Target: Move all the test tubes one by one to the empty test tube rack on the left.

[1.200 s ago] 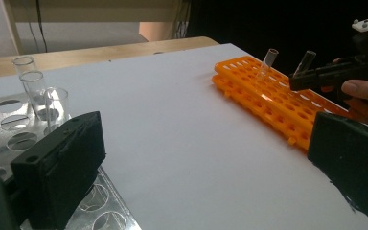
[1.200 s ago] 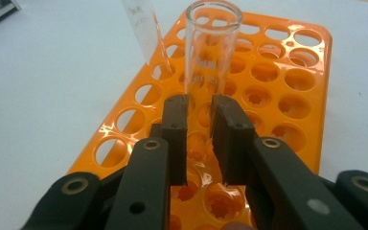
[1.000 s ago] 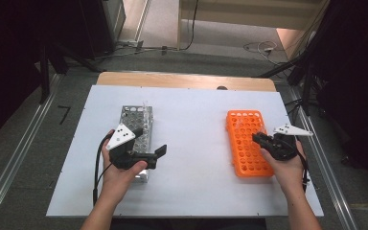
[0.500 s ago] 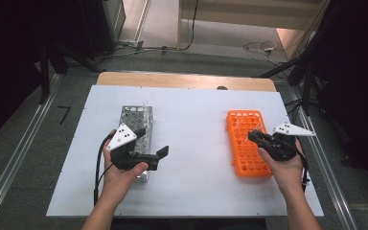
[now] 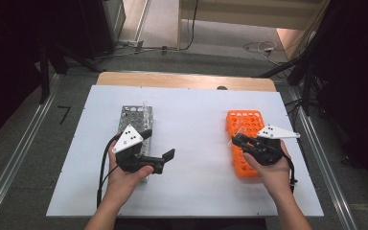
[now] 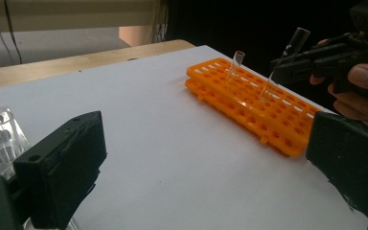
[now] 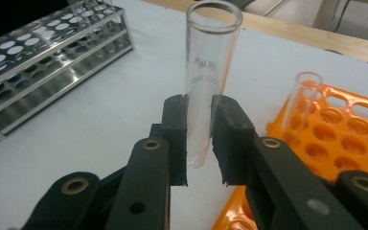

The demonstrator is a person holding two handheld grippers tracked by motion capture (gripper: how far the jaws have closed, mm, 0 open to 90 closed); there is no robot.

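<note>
Metal rack [image 5: 135, 122] at the left of the white worktop [image 5: 191, 143], a few clear tubes in it; orange rack [image 5: 245, 139] at the right, one glass tube [image 6: 235, 65] standing upright in a far hole. Nothing between the two racks. Faint printing on the held test tube [image 7: 210, 72] — too blurred to read. Clear glass, open mouth up, empty, clamped tight in the right tool [image 7: 199, 139], tilted just above the orange rack. Left tool [image 5: 165, 158] wide open — holding nothing, beside the metal rack.
</note>
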